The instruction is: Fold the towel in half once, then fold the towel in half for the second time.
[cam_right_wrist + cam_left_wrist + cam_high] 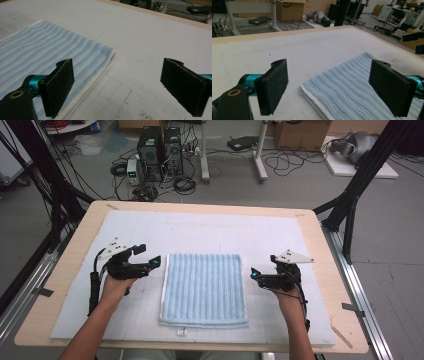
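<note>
Blue-striped folded towel (204, 290) lay flat between the left gripper (156, 261) and right gripper (253, 274), just beside each; both jaws stood wide, empty.

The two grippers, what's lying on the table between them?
In the high view, a folded blue striped towel lies flat on the white mat between the left gripper and the right gripper. Both stand open, beside its edges, holding nothing.
</note>
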### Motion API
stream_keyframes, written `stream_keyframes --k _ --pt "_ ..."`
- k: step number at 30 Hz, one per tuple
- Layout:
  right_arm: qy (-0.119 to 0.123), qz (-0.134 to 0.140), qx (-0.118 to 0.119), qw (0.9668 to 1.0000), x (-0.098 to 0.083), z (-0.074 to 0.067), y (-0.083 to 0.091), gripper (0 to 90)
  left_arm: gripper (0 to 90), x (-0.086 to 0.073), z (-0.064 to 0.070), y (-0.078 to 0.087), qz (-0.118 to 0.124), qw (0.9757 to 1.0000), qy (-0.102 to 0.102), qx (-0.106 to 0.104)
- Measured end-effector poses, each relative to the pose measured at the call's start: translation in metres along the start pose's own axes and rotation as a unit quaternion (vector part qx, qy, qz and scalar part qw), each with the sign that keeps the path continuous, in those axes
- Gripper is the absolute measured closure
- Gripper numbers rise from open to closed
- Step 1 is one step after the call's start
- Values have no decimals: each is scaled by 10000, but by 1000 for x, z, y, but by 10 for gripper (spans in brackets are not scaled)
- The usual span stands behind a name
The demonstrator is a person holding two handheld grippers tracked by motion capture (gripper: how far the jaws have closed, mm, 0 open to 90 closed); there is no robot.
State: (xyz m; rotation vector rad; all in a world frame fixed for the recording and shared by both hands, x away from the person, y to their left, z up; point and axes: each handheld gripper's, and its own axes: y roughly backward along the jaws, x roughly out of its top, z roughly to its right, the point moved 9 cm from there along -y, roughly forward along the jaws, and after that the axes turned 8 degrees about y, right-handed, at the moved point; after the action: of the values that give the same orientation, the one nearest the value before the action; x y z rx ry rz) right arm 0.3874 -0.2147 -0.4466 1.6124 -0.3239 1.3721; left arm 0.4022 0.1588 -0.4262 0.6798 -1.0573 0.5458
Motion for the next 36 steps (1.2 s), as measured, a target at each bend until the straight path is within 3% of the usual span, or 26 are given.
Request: stream_keyframes --k 4,12,17,21,33,36 --pt "12 113 25 9999 8 -5 2 111 173 2 2 1 27 10000 -28 9" --pt "92 -9 61 9999 13 -4 -8 111 172 8 -3 -2 183 9998 -72 1" --pt "69 -22 56 10000 13 -2 -9 111 159 13 -8 -7 41 9998 -53 166" --pt "98 -61 75 9999 12 -2 -10 111 162 15 -8 -13 16 10000 31 50" --pt "64 -83 176 9998 13 -2 -11 111 197 11 -19 -44 -447 9988 72 181" --pt "85 -57 194 9998 13 -3 -10 111 225 3 -22 -52 -689 9973 20 267"
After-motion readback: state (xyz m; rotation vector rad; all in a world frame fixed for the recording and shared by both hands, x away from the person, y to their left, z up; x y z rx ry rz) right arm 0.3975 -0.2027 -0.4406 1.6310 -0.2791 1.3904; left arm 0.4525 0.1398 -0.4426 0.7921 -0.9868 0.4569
